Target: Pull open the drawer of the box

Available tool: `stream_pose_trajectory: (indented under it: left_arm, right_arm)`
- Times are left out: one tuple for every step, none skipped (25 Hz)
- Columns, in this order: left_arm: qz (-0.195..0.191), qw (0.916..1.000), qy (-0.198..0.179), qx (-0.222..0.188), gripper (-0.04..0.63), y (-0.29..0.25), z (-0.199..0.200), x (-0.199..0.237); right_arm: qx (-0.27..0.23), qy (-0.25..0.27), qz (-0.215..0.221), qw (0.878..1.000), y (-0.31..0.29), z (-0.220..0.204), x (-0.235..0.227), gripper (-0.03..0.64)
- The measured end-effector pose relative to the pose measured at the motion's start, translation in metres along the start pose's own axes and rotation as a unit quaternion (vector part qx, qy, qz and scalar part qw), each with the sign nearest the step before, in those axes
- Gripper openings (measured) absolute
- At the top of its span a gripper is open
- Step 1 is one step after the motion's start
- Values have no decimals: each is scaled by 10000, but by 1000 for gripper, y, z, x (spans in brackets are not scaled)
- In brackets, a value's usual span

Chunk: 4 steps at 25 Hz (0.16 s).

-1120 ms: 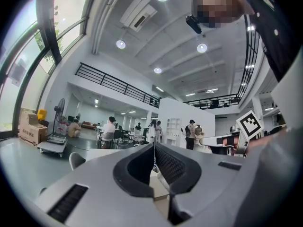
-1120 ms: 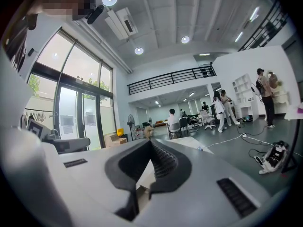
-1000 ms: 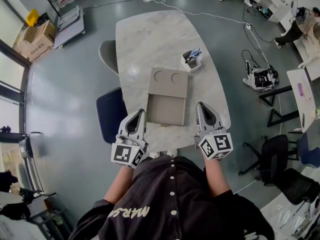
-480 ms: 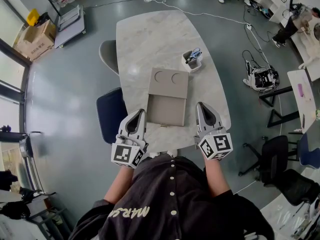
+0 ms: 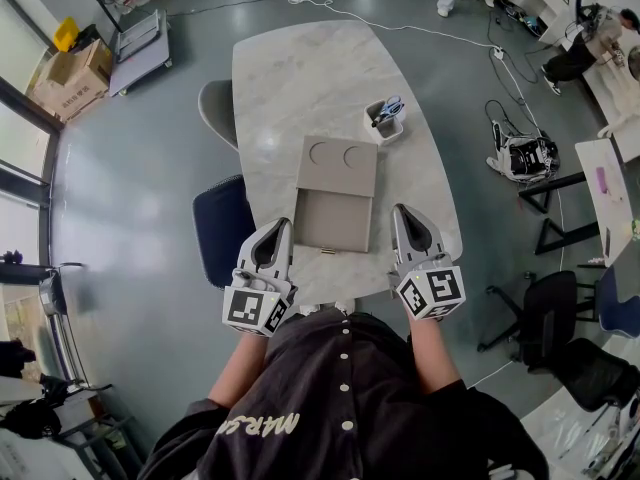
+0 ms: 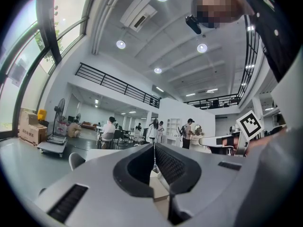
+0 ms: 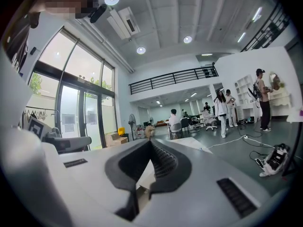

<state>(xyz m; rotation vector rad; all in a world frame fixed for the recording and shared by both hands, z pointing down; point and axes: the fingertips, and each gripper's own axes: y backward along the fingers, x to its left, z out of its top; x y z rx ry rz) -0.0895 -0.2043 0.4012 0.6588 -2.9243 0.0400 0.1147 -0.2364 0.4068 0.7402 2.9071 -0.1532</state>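
Head view only: box on table, drawer drawn out toward near edge, untouched, flanked by left gripper and right gripper. Gripper views only: both pinched together, empty. Pen cup far right of box; chairs left.

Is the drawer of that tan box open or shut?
Open: the drawer sticks out of the box toward the person, with its small handle at the near end.
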Motion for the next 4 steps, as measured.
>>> stream_pose_trajectory:
  left_arm:
    - [-3,10000,-2,0,17,0,0,0]
    - [-5,10000,-3,0,17,0,1,0]
    - [-7,10000,-4,-1,17,0,1,0]
    - [-8,10000,-5,-3,17,0,1,0]
  right_arm:
    - [0,11,5,10000,0,1,1,-4]
    - [0,26,10,10000,-1,1,1,-3]
    - [0,44,15,10000,-1,1,2,-3]
    - [0,64,20,10000,-1,1,2,-4]
